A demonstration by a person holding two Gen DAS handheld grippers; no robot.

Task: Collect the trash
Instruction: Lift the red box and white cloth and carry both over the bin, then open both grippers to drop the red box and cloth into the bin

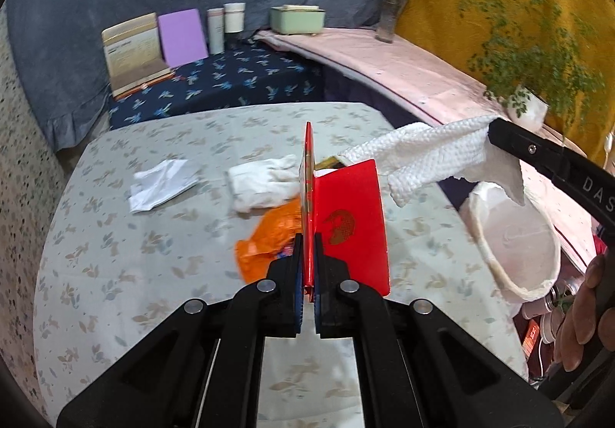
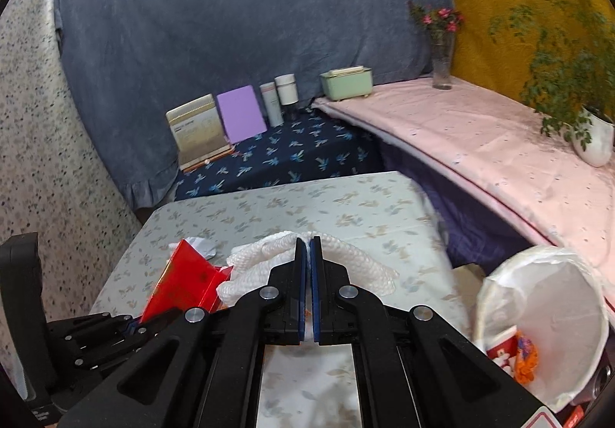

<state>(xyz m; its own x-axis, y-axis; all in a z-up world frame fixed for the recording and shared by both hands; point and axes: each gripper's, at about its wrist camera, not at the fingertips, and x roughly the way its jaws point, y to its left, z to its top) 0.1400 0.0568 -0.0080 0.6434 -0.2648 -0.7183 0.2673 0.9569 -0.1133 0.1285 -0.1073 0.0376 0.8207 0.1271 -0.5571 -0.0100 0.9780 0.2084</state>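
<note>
My left gripper (image 1: 307, 236) is shut on a red cardboard box (image 1: 351, 220) with a gold emblem, held above the floral table (image 1: 115, 255); the box also shows in the right wrist view (image 2: 180, 286). My right gripper (image 2: 308, 241) is shut on a white paper towel (image 2: 346, 259), seen from the left wrist view (image 1: 434, 151) hanging above the table's right edge. On the table lie an orange wrapper (image 1: 265, 239), a crumpled white tissue (image 1: 265, 182) and a flat white paper (image 1: 161, 184). A white-lined bin (image 2: 553, 312) stands right of the table and holds some trash.
A blue-floral bench (image 1: 238, 82) behind the table carries a calendar stand (image 1: 132, 51), a purple card, two cups and a green box (image 1: 296, 19). A pink shelf (image 2: 480, 143) on the right bears a flower vase (image 2: 442, 55) and a potted plant (image 2: 592, 136).
</note>
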